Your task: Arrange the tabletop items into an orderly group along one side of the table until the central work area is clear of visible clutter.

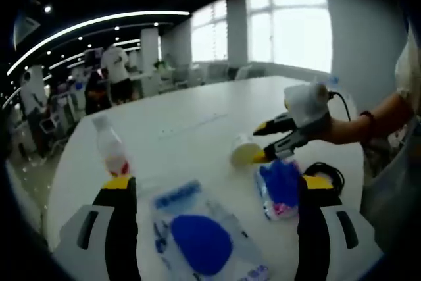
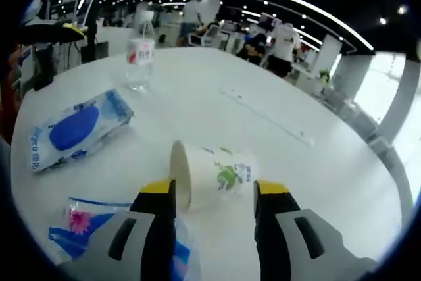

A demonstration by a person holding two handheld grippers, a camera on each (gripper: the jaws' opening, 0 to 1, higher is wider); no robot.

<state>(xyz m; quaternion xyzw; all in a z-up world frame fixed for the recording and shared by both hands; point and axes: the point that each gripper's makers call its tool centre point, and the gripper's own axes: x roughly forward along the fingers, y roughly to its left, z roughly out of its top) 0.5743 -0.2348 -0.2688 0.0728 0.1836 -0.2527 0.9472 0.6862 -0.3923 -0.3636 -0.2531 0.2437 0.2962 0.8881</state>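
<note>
A paper cup (image 2: 214,176) with a green print lies on its side on the white table (image 2: 316,162). My right gripper (image 2: 214,192) is open, one jaw on either side of the cup. In the left gripper view the cup (image 1: 245,153) lies at the tips of the right gripper (image 1: 260,143). My left gripper (image 1: 218,185) is open above a clear bag with a blue oval (image 1: 200,241). A small blue and pink packet (image 1: 279,189) lies by its right jaw. A water bottle (image 1: 112,149) with a red label stands upright to the left.
A black cable (image 1: 329,172) coils near the table edge beside the packet. A person's arm (image 1: 368,123) holds the right gripper. The clear bag (image 2: 75,126), the bottle (image 2: 140,57) and the packet (image 2: 99,228) lie left of the cup. Desks and people stand beyond the table.
</note>
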